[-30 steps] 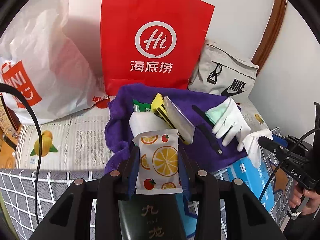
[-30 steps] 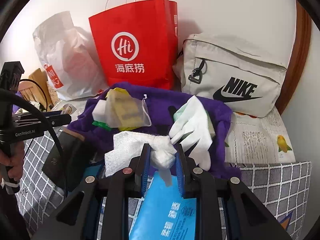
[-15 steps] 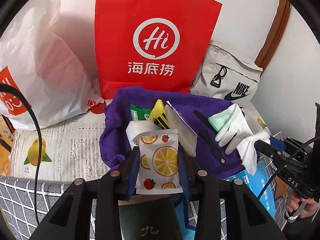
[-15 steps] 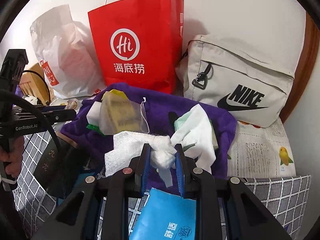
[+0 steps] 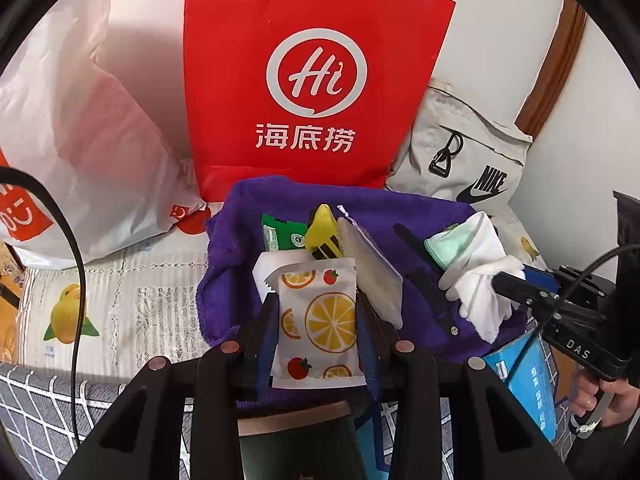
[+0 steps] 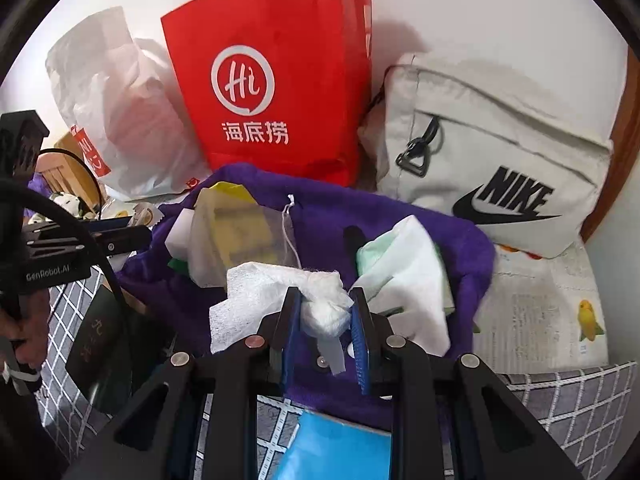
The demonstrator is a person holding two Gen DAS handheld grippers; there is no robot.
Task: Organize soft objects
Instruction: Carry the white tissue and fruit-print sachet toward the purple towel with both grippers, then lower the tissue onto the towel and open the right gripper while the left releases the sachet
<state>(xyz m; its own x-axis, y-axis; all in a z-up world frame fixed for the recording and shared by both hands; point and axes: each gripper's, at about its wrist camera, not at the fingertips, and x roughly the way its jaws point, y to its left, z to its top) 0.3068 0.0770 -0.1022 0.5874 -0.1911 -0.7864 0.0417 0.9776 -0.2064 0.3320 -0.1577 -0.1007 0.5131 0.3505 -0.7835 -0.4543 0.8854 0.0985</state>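
Orange-slice-and-tomato-print white sachet (image 5: 318, 316), purple towel (image 5: 248, 216), red paper bag (image 5: 312, 72) with white logo, grey-and-white checked cover (image 5: 36, 408)

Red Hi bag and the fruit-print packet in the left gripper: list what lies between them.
In the left wrist view: purple towel, green packet, yellow item, white pad, between red bag and fruit-print packet.

From my remote station I see a white wall (image 6: 500, 8) at twelve o'clock, evenly lit, with brown wooden trim (image 5: 552, 64) at two o'clock. The surface below carries a grey grid-patterned cover (image 6: 568, 400) at five o'clock and a fruit-printed cloth (image 5: 100, 308) at nine o'clock.
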